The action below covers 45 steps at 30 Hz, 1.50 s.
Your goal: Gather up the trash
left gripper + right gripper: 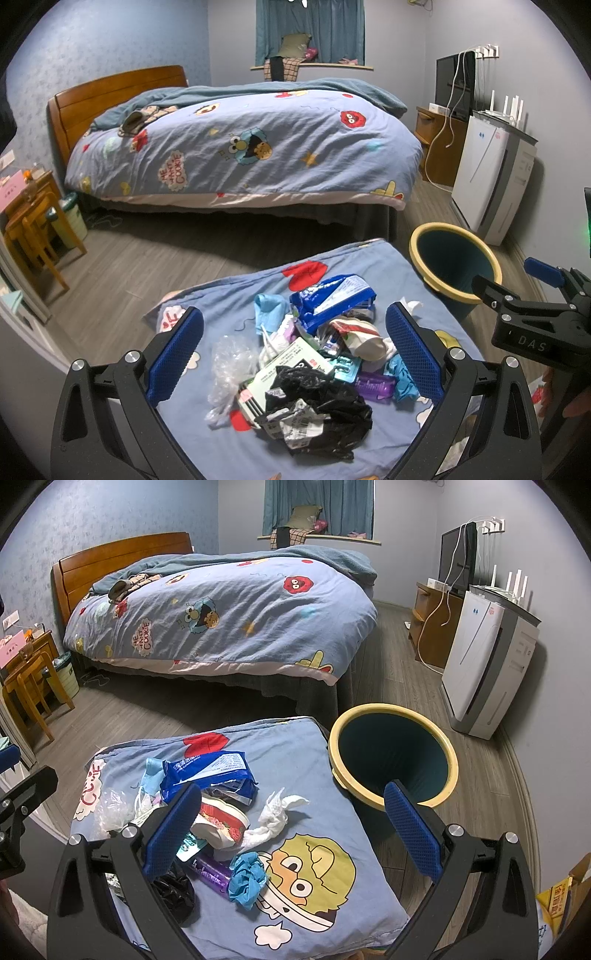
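A heap of trash lies on a blue cartoon-print cushion: a black plastic bag, a blue wipes packet, clear plastic, a purple wrapper and crumpled blue gloves. My left gripper is open and empty, hovering over the heap. My right gripper is open and empty above the cushion, with a white tissue, blue glove and purple wrapper between its fingers. A dark green bin with a yellow rim stands empty to the cushion's right; it also shows in the left wrist view.
A bed with a cartoon duvet fills the far side. A white air purifier and wooden TV cabinet line the right wall. Wooden stools and a small lined bin stand at left. The right gripper shows in the left view.
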### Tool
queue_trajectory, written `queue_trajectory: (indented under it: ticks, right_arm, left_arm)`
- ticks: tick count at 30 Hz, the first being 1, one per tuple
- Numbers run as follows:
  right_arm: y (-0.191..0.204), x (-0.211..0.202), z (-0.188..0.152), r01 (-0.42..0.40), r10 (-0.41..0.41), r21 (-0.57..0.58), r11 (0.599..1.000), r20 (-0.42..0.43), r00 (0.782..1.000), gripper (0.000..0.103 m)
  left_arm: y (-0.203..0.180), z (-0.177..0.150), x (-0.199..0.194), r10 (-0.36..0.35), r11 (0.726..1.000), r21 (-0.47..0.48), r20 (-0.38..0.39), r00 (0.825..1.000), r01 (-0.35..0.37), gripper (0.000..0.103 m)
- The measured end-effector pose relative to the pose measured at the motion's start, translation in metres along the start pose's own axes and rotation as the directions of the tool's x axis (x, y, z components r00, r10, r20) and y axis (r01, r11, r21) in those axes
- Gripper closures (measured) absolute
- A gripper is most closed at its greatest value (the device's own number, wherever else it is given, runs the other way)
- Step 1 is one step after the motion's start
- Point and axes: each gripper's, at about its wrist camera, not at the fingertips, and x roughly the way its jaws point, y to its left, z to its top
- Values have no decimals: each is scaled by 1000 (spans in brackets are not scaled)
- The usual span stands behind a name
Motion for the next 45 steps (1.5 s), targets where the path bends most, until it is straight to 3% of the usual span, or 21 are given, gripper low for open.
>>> queue_trajectory:
  ticks: [28, 32, 36, 39, 45]
  right_arm:
    - [0, 3, -4, 4, -4, -3, 1000, -8, 1000, 6]
    - [-5, 6, -7, 3, -3, 7, 1000, -18, 1000, 6]
    - [-9, 17, -3, -30, 32, 54, 998, -53, 998, 6]
    - [-8, 32, 2, -61, 67, 67, 996, -105, 992, 6]
    - [-2, 74, 21, -95, 106, 73, 993, -161, 981, 6]
  left_arm:
    - [0, 0, 0, -1, 1000, -2, -3, 1000, 1, 5]
    - [1, 0, 0, 29, 1000, 11, -2, 1000, -29, 5]
    - [16, -6, 13, 102, 993, 53, 12, 995, -103, 5]
    - [41, -3, 21, 121, 992, -16, -3, 993, -121, 5]
    - [86, 1, 44, 88, 982, -165, -56, 995, -96, 5]
